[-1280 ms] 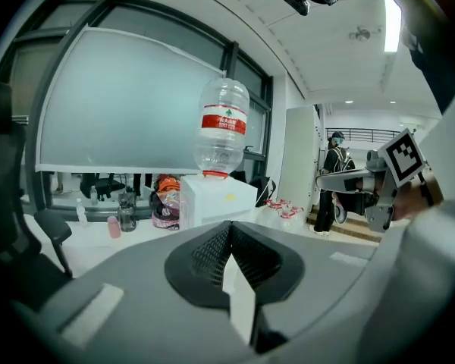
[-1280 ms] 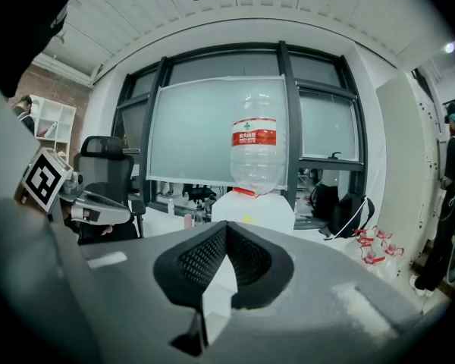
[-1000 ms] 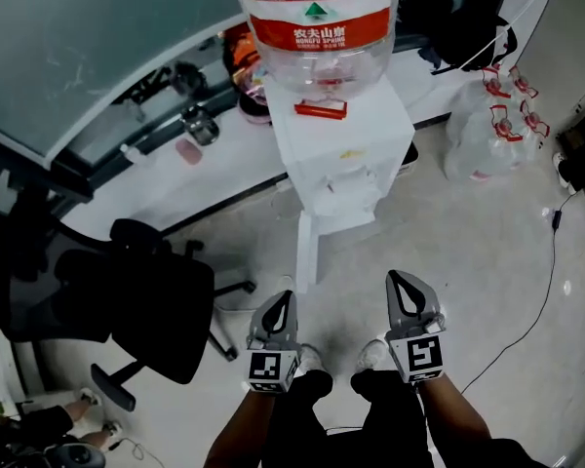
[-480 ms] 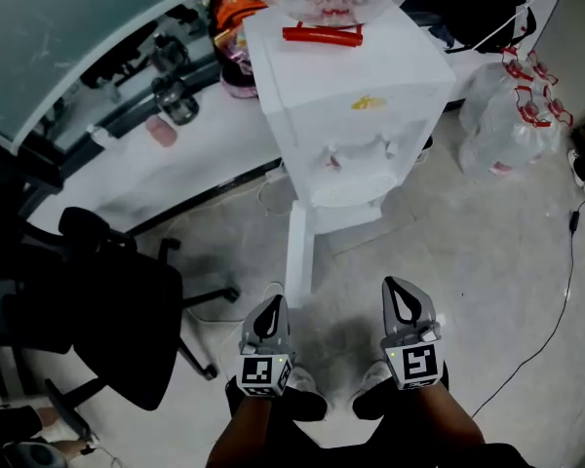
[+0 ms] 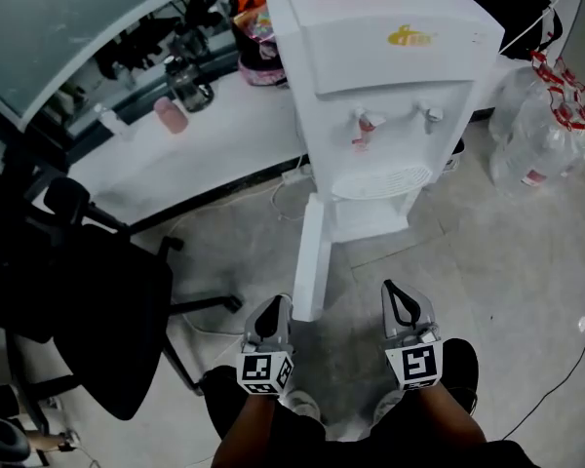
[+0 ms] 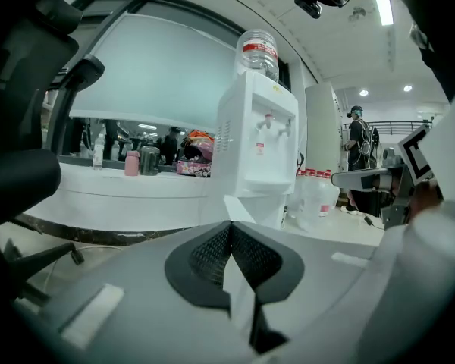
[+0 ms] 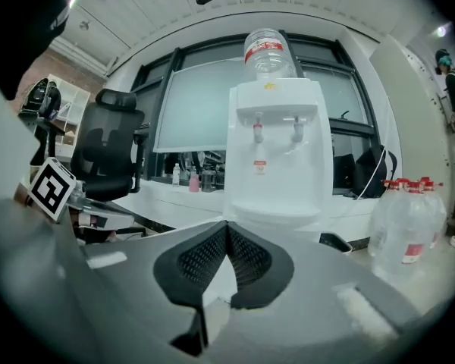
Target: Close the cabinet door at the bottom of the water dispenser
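Dispenser (image 5: 390, 86) nearer now | L tool (image 5: 275, 310) closed, empty | R tool (image 5: 398, 295) same | door (image 5: 310, 256) ajar

Ceiling strip lights (image 6: 383, 4) overhead give me even, bright light that nearly bleaches the white water dispenser (image 5: 390, 76) and throws soft shadows on the floor (image 5: 507, 261), while both gripper views bow at their dark rims and blur my near jaws.
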`<state>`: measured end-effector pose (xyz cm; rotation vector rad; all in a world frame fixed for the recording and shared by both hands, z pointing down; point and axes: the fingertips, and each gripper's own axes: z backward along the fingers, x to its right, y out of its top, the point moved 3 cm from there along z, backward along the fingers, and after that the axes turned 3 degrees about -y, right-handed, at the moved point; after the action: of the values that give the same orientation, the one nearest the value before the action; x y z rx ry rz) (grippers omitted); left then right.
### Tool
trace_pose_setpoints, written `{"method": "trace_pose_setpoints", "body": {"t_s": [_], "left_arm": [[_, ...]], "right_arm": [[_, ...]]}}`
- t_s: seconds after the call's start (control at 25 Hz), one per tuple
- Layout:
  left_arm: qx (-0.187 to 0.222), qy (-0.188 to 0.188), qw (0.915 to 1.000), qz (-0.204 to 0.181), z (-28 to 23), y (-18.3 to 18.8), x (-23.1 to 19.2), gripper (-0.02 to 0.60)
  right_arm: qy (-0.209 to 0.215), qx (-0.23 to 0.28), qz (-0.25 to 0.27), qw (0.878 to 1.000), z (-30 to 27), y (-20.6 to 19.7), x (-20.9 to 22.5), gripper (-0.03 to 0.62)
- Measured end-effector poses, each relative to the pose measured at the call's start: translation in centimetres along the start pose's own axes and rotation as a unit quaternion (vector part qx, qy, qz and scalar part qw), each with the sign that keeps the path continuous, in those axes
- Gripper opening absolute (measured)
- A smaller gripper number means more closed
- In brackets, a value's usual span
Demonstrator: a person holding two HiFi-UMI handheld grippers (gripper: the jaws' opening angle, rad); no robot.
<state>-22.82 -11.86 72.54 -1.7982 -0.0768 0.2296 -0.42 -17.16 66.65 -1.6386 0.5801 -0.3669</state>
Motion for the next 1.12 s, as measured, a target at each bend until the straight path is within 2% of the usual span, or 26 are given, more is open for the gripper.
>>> {"method": "trace_pose_setpoints", "body": {"t_s": [0.32, 0.6, 0.8, 1.12], "left_arm": [[-0.002, 0.001, 0.9999, -0.01, -0.8, -3.8, -1.4, 0.018], [0.005, -0.013, 0.9998, -0.011, -1.7, -4.3, -0.6, 0.018], [0.006, -0.014, 0.9999, -0.006, -1.9, -4.6, -0.4, 0.018], [0.006, -0.036, 0.9992, -0.019, -2.5, -4.5, 1.1, 0.018]], "right_arm": [[0.004, 0.007, -0.001, 1.0, -0.1, -4.0, -1.3, 0.003], [0.001, 0.022, 0.02, 1.0, 0.3, -3.7, -1.5, 0.003], [-0.012, 0.022, 0.003, 1.0, 0.5, -4.0, -1.0, 0.003], [-0.024, 0.03, -0.001, 0.999, 0.8, -3.9, -0.3, 0.003]]}}
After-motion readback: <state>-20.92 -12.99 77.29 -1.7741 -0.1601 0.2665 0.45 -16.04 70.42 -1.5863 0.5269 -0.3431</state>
